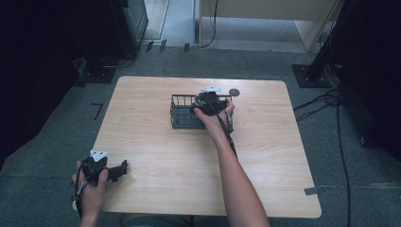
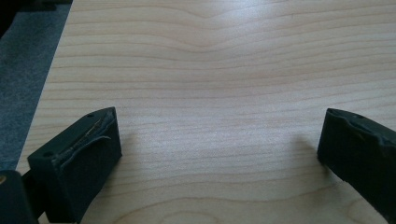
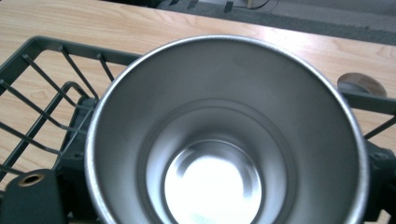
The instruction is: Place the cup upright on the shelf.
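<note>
One steel cup (image 3: 224, 140) in wire basket (image 1: 182, 113), R gripper (image 1: 210, 101) over it.

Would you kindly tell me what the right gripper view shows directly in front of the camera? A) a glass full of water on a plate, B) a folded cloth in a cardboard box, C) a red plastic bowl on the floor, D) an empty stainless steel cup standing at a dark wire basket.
D: the steel cup shows its bare, shiny bottom, and the wire basket bars run along its left side over the wooden table.
</note>
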Demonstrator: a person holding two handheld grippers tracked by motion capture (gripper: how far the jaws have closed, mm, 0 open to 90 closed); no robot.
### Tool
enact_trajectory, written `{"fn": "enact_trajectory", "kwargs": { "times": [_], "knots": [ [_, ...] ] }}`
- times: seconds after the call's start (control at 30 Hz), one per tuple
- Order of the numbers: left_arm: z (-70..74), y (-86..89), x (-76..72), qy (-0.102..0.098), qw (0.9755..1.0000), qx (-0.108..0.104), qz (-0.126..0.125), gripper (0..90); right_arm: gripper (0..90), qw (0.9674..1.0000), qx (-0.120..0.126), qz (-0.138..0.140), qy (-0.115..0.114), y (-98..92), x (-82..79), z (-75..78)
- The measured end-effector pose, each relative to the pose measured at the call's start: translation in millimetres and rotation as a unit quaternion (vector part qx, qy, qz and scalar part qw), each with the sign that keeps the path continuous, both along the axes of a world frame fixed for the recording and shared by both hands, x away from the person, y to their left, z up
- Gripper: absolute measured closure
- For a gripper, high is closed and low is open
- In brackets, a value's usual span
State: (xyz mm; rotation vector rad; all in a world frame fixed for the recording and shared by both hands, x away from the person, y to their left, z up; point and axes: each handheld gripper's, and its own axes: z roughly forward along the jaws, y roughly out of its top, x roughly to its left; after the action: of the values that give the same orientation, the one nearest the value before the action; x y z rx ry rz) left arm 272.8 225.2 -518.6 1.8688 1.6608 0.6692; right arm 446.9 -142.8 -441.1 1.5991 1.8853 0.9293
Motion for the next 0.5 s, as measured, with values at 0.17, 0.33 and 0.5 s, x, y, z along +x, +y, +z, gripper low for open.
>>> {"fn": "enact_trajectory", "kwargs": {
  "times": [0.17, 0.33, 0.5],
  "knots": [
    [0.0, 0.0, 0.0, 0.0, 1.0, 0.0, 0.0, 0.0, 0.9, 1.0, 0.008, 0.004, 0.001, -2.5, -1.9, 4.2],
    [0.0, 0.0, 0.0, 0.0, 1.0, 0.0, 0.0, 0.0, 0.1, 0.9998, 0.015, 0.008, -0.005, -7.3, -6.2, 12.5],
    [0.1, 0.0, 0.0, 0.0, 1.0, 0.0, 0.0, 0.0, 0.0, 0.9996, 0.018, 0.013, -0.015, -11.0, -13.3, 22.7]
  ]
}}
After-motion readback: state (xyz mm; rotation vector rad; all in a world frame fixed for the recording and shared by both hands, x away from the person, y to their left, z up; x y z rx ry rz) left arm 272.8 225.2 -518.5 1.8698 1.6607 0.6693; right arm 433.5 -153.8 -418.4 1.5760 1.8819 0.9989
